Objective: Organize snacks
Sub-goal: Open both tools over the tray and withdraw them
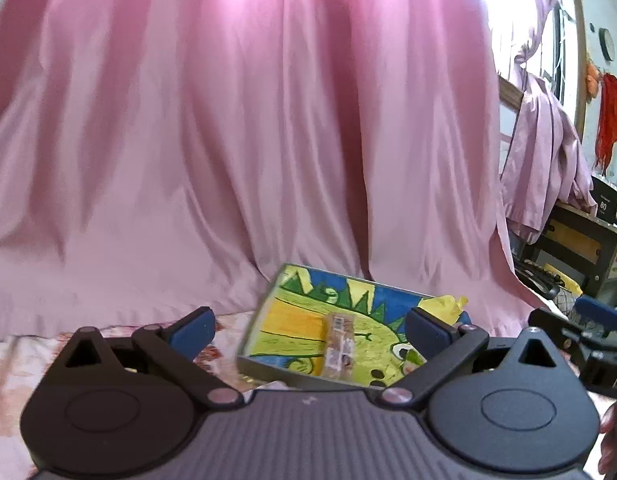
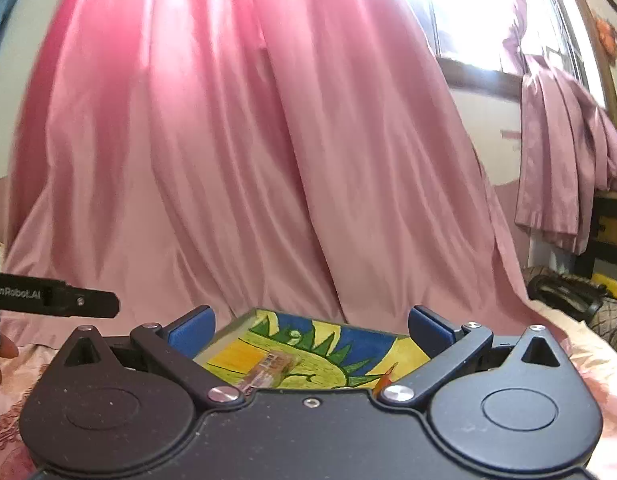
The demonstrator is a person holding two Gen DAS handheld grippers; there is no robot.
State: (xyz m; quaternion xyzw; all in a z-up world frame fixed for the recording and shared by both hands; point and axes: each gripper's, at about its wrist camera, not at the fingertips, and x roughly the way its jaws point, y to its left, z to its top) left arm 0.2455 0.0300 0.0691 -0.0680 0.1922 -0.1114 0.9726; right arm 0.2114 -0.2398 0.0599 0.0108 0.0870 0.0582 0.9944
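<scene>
A painted tray (image 1: 292,328) is seen on a floral cloth (image 1: 12,364), just before a pink curtain (image 1: 228,140). A wrapped snack (image 1: 340,340) lies in the tray. Both the left tongs (image 1: 310,330) and right tongs (image 2: 310,330) are spread wide, with nothing gripped.

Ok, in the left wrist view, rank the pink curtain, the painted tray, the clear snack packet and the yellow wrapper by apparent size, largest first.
1. pink curtain, filling most of the view
2. painted tray
3. clear snack packet
4. yellow wrapper, partly hidden behind a gripper finger, so its rank against the packet is unsure
</scene>
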